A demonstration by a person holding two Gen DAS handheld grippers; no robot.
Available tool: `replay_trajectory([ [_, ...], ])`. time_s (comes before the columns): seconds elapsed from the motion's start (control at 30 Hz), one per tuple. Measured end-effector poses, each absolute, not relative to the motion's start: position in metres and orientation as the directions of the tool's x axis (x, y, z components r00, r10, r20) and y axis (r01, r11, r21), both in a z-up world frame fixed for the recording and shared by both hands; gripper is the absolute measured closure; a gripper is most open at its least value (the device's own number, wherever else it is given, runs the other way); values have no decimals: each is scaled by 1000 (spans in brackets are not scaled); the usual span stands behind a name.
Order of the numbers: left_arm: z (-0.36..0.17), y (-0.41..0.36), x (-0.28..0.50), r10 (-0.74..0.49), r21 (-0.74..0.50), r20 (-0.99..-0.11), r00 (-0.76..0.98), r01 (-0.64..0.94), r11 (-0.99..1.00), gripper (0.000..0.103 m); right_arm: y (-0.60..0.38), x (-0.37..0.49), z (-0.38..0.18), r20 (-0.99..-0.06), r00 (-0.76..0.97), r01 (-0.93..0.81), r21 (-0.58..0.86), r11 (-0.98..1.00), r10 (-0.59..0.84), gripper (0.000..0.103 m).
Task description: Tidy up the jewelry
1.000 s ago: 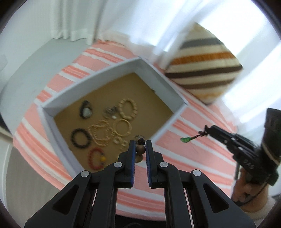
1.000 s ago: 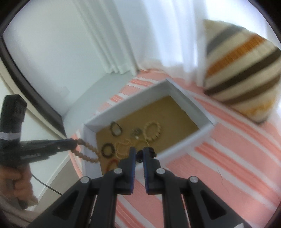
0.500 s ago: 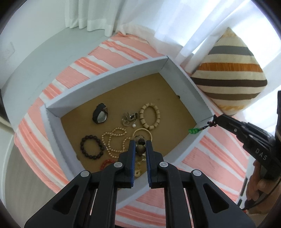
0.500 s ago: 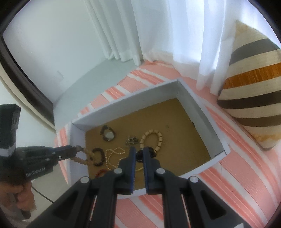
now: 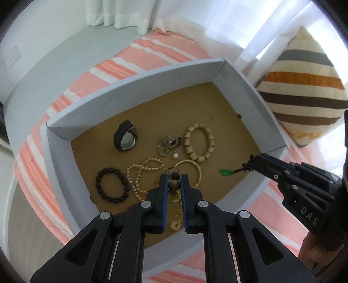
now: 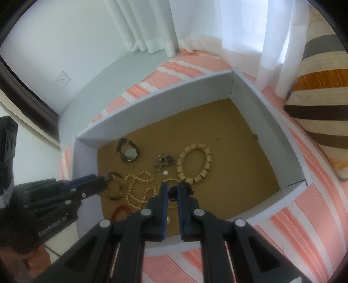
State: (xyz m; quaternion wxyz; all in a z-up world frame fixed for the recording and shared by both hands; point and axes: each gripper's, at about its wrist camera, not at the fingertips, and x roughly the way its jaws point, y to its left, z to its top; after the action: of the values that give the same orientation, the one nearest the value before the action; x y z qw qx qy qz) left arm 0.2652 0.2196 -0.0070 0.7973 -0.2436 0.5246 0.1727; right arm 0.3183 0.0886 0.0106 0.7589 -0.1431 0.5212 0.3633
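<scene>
Pinched between the left gripper's (image 5: 173, 176) pads: a strand of brown beads (image 5: 175, 186), jaws nearly together on it, low over the box floor at 6 o'clock of the left wrist view. Seen again from the right wrist at 9 o'clock, with tan beads looping off the tip above the dark bracelet (image 5: 112, 185).

Clamped in the right gripper (image 6: 173, 189): a dark cord, jaws almost closed on its knot. From the left wrist, at 3 o'clock, a green pendant (image 5: 226, 173) dangling off that cord inside the box, above the floor near the right wall.

Below both tools, an open box (image 5: 134, 95) with grey walls and a brown floor. Lying on that floor:
- a watch (image 5: 126, 139) at 10 o'clock of the cluster
- a chunky tan bracelet (image 5: 199, 142) at 2 o'clock
- a small metal tangle (image 5: 168, 145) just left of that bracelet
- a lone pearl (image 5: 175, 155) just below the tangle
- a gold bangle (image 5: 195, 172) at centre, partly hidden behind the left gripper
- a cream bead string (image 5: 141, 172) between the bangle and the dark bracelet
- a red bracelet (image 6: 120, 212) at 7 o'clock, by the near wall

Under the box, a pink-and-white striped cloth (image 5: 152, 50). Near the box's far right corner at 2 o'clock, a striped cushion (image 5: 304, 87). At 12 o'clock, white curtains (image 5: 117, 13). At the frame edges, a hand (image 5: 313, 252) around each tool's grip.
</scene>
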Motion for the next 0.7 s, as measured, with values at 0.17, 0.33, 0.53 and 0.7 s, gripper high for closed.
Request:
replay_trajectory([
  [0.17, -17, 223, 257, 77, -149, -934, 349, -576, 803, 54, 95, 312, 0, -908, 193, -711, 132, 691, 371, 84],
  [0.33, -10, 228, 244, 173, -89, -925, 339, -633, 769, 20, 87, 303, 7, -899, 260, -694, 80, 716, 353, 37],
  [0.53, 1, 225, 234, 297, 37, -912, 283, -665, 746, 15, 77, 295, 21, -887, 312, -674, 46, 738, 341, 33],
  [0.7, 18, 216, 230, 337, 84, -897, 287, -637, 766, 12, 66, 290, 42, -868, 365, -657, 16, 754, 337, 28],
])
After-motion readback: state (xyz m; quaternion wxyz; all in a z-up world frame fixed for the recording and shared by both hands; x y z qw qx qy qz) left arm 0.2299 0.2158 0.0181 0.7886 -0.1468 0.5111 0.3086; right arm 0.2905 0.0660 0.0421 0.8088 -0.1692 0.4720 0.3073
